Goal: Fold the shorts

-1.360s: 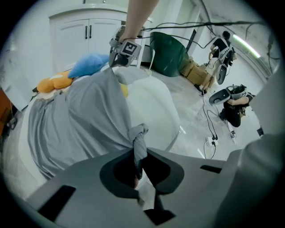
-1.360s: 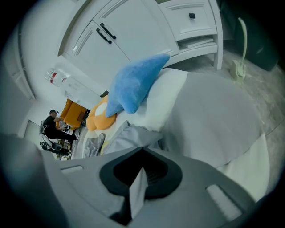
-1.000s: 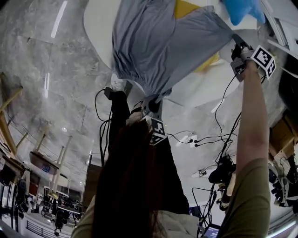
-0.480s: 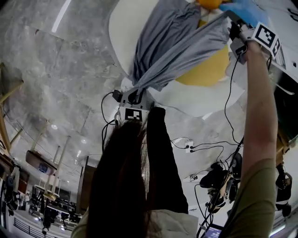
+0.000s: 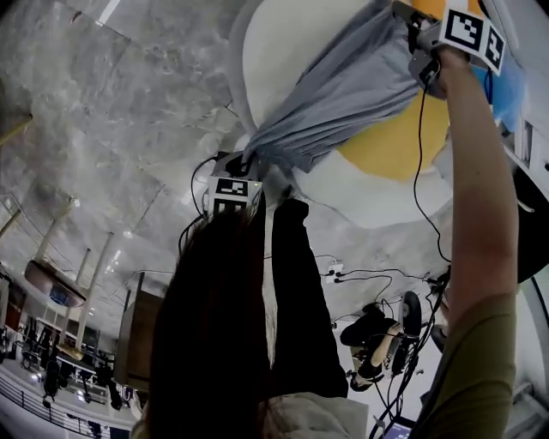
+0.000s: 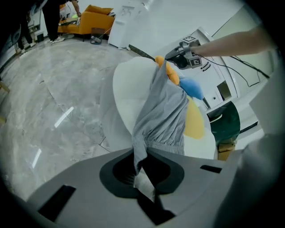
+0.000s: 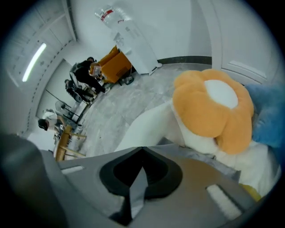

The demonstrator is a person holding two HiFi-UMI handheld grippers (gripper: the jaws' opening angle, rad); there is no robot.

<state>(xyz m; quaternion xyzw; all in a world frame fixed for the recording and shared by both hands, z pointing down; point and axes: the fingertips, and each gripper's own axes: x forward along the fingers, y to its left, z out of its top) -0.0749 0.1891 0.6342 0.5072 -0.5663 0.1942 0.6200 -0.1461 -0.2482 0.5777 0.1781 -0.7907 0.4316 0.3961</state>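
Shorts (image 5: pixel 343 94) stretch from left gripper (image 6: pixel 141 168) to right gripper (image 7: pixel 136 178).

Head view: the top edge cuts off the shorts (image 5: pixel 343 90) where they meet the right hand-held gripper (image 5: pixel 410 19). Hair (image 5: pixel 214 326) hides whatever lies below the left hand-held gripper (image 5: pixel 247 165). Right gripper view: the gripper body hides the shorts except a strip between the jaws, the edge crops the blue plush (image 7: pixel 267 116) to its right, and the figures (image 7: pixel 84 73) far beyond are too small to tell

Shorts (image 5: pixel 352 90) btwn L gripper (image 5: pixel 247 163), R gripper (image 5: pixel 407 17)
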